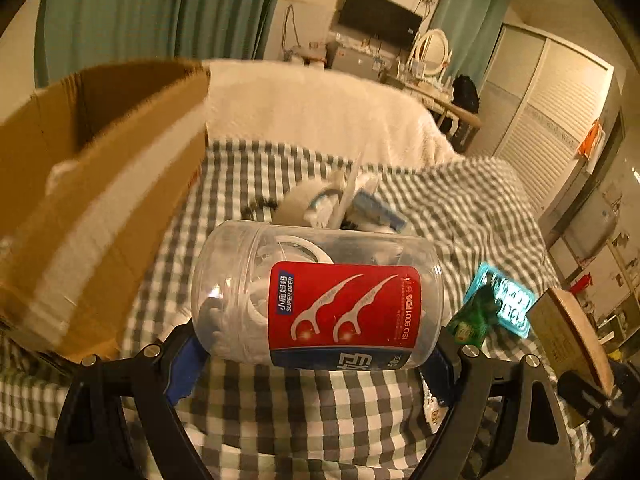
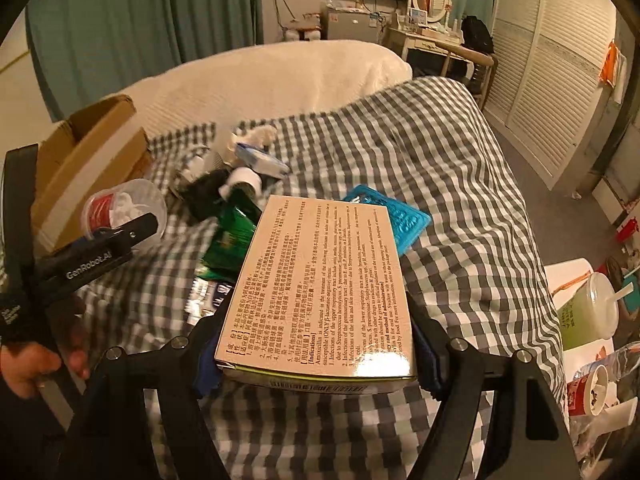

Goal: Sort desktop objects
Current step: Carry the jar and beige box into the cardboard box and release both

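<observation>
My left gripper (image 1: pixel 316 356) is shut on a clear floss-pick jar (image 1: pixel 316 292) with a red label, held on its side above the checked bedspread, beside an open cardboard box (image 1: pixel 92 184) at the left. The jar also shows in the right wrist view (image 2: pixel 120 208). My right gripper (image 2: pixel 316 360) is shut on a flat beige medicine box (image 2: pixel 320 288) with printed text, held level above the bed. The medicine box's edge shows at the right of the left wrist view (image 1: pixel 576 332).
A pile of small items (image 2: pixel 240 168) lies on the checked bedspread (image 2: pixel 460 168), with a green packet (image 2: pixel 232 232) and a blue blister pack (image 2: pixel 400 216) near it. A white blanket (image 2: pixel 260 76) lies behind. A side table with a drink cup (image 2: pixel 588 312) stands at the right.
</observation>
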Motion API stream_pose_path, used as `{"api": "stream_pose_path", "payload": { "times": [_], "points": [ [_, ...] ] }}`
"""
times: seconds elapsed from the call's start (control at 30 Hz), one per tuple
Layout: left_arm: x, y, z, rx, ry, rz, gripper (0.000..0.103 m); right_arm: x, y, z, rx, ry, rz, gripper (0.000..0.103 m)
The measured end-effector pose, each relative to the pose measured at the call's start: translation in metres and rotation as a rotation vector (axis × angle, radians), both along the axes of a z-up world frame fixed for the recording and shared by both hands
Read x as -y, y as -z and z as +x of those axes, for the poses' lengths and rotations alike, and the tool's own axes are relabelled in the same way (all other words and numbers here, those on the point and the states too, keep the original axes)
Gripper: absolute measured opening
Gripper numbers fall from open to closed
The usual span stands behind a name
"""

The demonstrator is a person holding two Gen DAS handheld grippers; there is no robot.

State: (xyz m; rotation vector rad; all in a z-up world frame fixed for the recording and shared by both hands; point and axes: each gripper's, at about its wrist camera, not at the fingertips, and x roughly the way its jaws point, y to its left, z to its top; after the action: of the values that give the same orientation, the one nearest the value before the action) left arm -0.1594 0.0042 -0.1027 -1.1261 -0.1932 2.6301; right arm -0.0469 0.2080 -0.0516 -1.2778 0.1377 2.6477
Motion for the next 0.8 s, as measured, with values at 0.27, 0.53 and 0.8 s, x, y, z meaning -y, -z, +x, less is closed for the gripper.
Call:
{"api": "stream_pose_path", "payload": {
  "times": [0.27, 0.53, 0.8],
  "points": [
    [0.025, -0.067, 0.012, -0.176, -0.045, -0.022, 0.09, -0.004, -0.053, -0.008, -0.143, -0.081, -0.052, 0.074],
    [0.094, -0.155, 0.003, -0.326, -0.186, -0.006, 0.09, 0.029, -0.111, -0.044, -0.274, -0.257, -0.105, 0.074],
    [0.171, -0.176, -0.025, -0.325, -0.345, 0.002, 0.091, 0.106, -0.153, -0.087, -0.393, -0.462, -0.115, 0.074]
  ]
}}
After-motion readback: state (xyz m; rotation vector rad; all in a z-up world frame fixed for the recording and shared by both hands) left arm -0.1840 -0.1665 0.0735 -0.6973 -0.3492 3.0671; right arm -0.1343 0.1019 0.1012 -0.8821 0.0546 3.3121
